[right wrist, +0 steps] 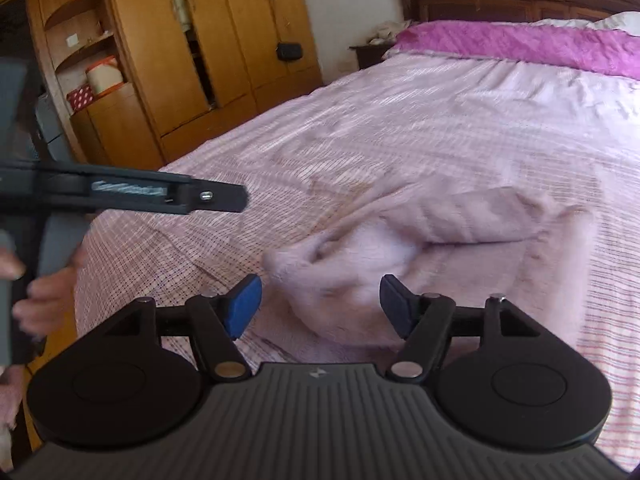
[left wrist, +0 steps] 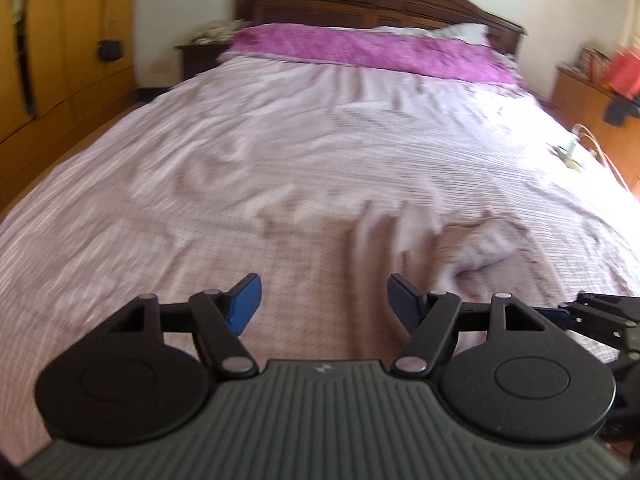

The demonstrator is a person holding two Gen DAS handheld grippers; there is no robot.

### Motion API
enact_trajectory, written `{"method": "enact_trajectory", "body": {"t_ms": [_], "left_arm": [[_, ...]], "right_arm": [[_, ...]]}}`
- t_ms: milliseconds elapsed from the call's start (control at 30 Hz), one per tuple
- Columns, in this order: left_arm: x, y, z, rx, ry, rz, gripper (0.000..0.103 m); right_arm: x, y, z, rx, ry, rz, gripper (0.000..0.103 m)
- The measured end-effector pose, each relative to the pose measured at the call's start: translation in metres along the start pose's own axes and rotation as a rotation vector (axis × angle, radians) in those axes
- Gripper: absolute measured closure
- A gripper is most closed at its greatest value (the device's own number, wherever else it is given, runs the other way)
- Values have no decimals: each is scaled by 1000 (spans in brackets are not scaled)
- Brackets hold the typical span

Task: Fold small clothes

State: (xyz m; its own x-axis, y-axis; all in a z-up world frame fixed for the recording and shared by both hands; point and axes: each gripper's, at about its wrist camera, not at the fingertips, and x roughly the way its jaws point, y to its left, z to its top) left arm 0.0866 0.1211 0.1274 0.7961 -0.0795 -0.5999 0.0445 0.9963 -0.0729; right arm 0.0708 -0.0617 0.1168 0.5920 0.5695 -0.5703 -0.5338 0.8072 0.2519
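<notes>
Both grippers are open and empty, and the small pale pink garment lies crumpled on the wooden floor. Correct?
Not quite. The garment lies crumpled on the bed, not the floor, as the right wrist view shows. The left gripper and right gripper are indeed open and empty.

The garment [right wrist: 420,232] ahead of the right claw [right wrist: 318,306] was smeared by motion blur, so its type and folds could not be told, and in the left view it [left wrist: 472,248] was equally vague ahead-right of the left claw [left wrist: 322,304]. The hand [right wrist: 40,292] left of the right claw was cut by the frame edge. Small items [left wrist: 568,152] far right on the bed [left wrist: 200,160] were too small to identify.
</notes>
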Motion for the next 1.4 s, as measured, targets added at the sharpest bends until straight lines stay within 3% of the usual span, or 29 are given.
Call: {"method": "enact_trajectory", "body": {"t_ms": [333, 533, 633, 733, 833, 967, 1067, 1167, 1267, 1400], "left_arm": [[58, -77, 20, 205, 70, -130, 32], [107, -127, 12, 380, 126, -60, 32], [124, -134, 12, 387, 117, -39, 32], [134, -129, 15, 316, 94, -57, 32], [140, -117, 18, 214, 97, -73, 88], [127, -87, 22, 62, 50, -52, 88], [119, -69, 22, 18, 16, -16, 88], [126, -58, 19, 1, 60, -36, 83], [132, -54, 13, -11, 93, -66, 63], [134, -53, 7, 6, 117, -119, 44]], "right_arm": [[-51, -96, -13, 255, -116, -174, 27], [-46, -140, -29, 374, -115, -228, 27], [-37, -152, -35, 417, -115, -212, 27], [-26, -160, -36, 425, -104, -189, 26], [-10, -158, -31, 423, -87, -158, 26], [4, -148, -25, 383, -68, -95, 26], [12, -130, -24, 294, -74, -139, 26], [17, -122, -25, 266, -78, -151, 21], [18, -123, -24, 277, -72, -143, 19], [16, -129, -28, 311, -68, -123, 18]]}}
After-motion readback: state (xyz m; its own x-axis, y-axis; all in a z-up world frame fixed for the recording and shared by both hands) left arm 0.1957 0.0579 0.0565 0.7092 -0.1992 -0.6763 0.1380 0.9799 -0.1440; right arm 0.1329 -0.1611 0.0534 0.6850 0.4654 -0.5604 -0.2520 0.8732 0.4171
